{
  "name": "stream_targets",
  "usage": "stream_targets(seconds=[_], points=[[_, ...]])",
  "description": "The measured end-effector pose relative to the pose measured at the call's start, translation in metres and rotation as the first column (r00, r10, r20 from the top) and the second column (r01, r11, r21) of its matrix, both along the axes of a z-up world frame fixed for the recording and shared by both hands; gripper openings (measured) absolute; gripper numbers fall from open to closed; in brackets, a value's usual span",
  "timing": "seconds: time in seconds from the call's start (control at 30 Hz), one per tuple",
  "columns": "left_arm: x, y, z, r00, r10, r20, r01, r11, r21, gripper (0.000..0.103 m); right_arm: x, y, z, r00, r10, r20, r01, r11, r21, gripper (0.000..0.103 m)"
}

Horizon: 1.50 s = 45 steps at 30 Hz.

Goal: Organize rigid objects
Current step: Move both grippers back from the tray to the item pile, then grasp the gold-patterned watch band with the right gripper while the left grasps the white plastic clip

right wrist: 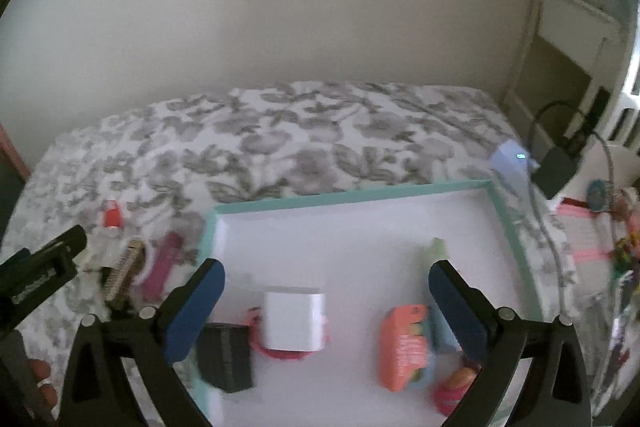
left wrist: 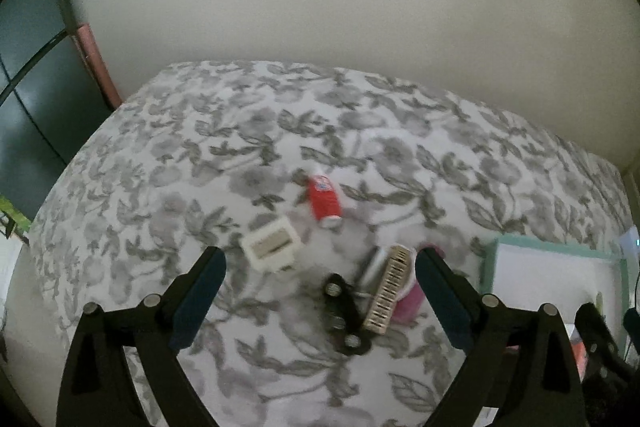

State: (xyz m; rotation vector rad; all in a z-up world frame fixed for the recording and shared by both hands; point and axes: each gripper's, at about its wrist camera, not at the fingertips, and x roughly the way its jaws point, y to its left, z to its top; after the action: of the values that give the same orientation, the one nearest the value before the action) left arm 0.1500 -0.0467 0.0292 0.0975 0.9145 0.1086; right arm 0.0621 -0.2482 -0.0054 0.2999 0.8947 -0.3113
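Over the floral bedspread (left wrist: 208, 147) my left gripper (left wrist: 320, 259) stands open with nothing between its fingers. Below it lie a white block (left wrist: 272, 247), a red spool (left wrist: 324, 201), a black part (left wrist: 344, 311), a beige comb-like piece (left wrist: 390, 291) and a pink item (left wrist: 410, 301). My right gripper (right wrist: 326, 271) is open above the teal-rimmed white tray (right wrist: 352, 199). The tray holds a white cube (right wrist: 294, 321) on a pink ring (right wrist: 280, 353), a black box (right wrist: 226, 355), an orange box (right wrist: 402, 345) and a pale green piece (right wrist: 438, 249).
The tray's rim (left wrist: 552, 247) lies right of the loose pile. A black adapter with cables (right wrist: 556, 167) and a white device (right wrist: 512, 159) sit beyond the tray's far right corner. Colourful clutter (right wrist: 624, 251) lines the right edge. A wall backs the bed.
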Motion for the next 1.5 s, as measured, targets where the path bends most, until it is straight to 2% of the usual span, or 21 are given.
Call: stream_targets(seconds=[0.23,0.37,0.57,0.63,1.03,1.17,1.5], points=[[0.008,0.04,0.012,0.998,0.058,0.011,-0.057,0.996,-0.061,0.096,0.008,0.026,0.008,0.994,0.088,0.06,-0.092,0.994,0.059,0.103],[0.013,0.061,0.015,0.996,0.091,0.0,-0.091,0.995,-0.045,0.096,0.011,0.038,0.012,0.987,0.134,0.086,-0.142,0.985,0.095,0.103],[0.021,0.089,0.013,0.988,0.153,-0.035,-0.154,0.987,-0.049,0.096,0.023,0.066,0.012,0.973,0.218,0.08,-0.225,0.97,0.095,0.091],[0.024,0.091,0.009,0.987,0.15,-0.053,-0.153,0.986,-0.066,0.096,0.029,0.075,0.01,0.967,0.242,0.073,-0.249,0.963,0.105,0.084],[0.051,0.097,-0.036,0.973,0.127,-0.191,-0.154,0.979,-0.136,0.096,0.057,0.128,-0.012,0.928,0.372,0.019,-0.371,0.916,0.156,0.07],[0.06,0.1,-0.049,0.969,0.129,-0.213,-0.163,0.974,-0.154,0.096,0.066,0.136,-0.018,0.922,0.387,0.014,-0.382,0.905,0.187,0.067],[0.076,0.101,-0.073,0.962,0.118,-0.246,-0.168,0.967,-0.191,0.096,0.087,0.143,-0.04,0.916,0.4,-0.029,-0.385,0.896,0.22,0.049]])
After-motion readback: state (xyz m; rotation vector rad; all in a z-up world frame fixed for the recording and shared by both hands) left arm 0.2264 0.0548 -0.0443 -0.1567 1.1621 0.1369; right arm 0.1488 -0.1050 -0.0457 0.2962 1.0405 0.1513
